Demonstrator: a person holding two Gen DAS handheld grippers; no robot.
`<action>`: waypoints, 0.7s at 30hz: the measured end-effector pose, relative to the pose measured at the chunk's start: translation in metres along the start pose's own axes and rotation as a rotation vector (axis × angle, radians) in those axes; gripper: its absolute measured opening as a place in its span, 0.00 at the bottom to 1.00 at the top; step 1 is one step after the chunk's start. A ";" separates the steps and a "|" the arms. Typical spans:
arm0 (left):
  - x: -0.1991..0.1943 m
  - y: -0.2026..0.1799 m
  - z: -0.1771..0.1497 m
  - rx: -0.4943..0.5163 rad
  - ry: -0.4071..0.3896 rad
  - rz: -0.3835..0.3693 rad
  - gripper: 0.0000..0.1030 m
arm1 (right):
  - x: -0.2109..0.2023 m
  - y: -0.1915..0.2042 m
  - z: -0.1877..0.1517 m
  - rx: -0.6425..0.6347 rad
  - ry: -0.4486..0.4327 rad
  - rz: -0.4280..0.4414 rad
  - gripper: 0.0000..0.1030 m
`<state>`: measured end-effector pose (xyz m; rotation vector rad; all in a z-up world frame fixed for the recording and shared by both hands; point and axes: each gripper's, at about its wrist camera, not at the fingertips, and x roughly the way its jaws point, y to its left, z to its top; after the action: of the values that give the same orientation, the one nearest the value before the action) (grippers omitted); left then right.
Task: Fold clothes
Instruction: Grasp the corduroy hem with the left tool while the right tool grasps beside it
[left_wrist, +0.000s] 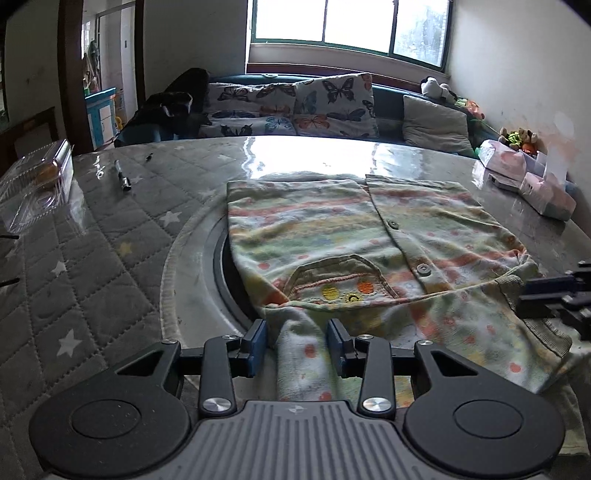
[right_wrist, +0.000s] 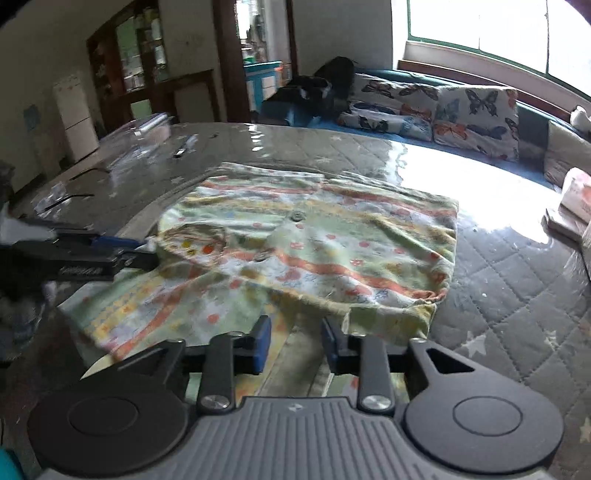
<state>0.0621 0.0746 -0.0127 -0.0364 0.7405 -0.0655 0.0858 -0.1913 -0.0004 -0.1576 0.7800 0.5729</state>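
Note:
A small child's garment (left_wrist: 332, 236) with pastel stripes, buttons and a pocket lies on the table; it also shows in the right wrist view (right_wrist: 314, 236). Its near part is folded over. My left gripper (left_wrist: 297, 332) is open, its blue pads either side of a rolled strip of the cloth at the garment's near left edge. My right gripper (right_wrist: 295, 339) is open over the garment's near edge, with cloth between the pads. Each gripper shows in the other's view: the right one (left_wrist: 554, 295) and the left one (right_wrist: 92, 254).
The table (left_wrist: 110, 258) has a quilted grey star-print cover under clear plastic and a round inset ring (left_wrist: 221, 280). A clear plastic box (left_wrist: 40, 184) and a pen (left_wrist: 122, 175) lie at the far left. Pink packets (left_wrist: 532, 177) lie at the right. A sofa with cushions (left_wrist: 295, 107) is beyond.

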 end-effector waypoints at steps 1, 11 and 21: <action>-0.005 -0.001 0.000 0.001 -0.005 -0.002 0.38 | -0.005 0.002 -0.002 -0.012 0.003 0.010 0.30; -0.048 -0.040 -0.020 0.117 -0.026 -0.121 0.38 | -0.023 0.008 -0.028 -0.050 0.023 0.003 0.30; -0.059 -0.051 -0.021 0.133 0.016 -0.157 0.41 | -0.031 0.009 -0.029 -0.078 0.009 -0.012 0.34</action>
<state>0.0017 0.0280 0.0144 0.0326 0.7469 -0.2645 0.0457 -0.2073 0.0019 -0.2364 0.7654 0.5919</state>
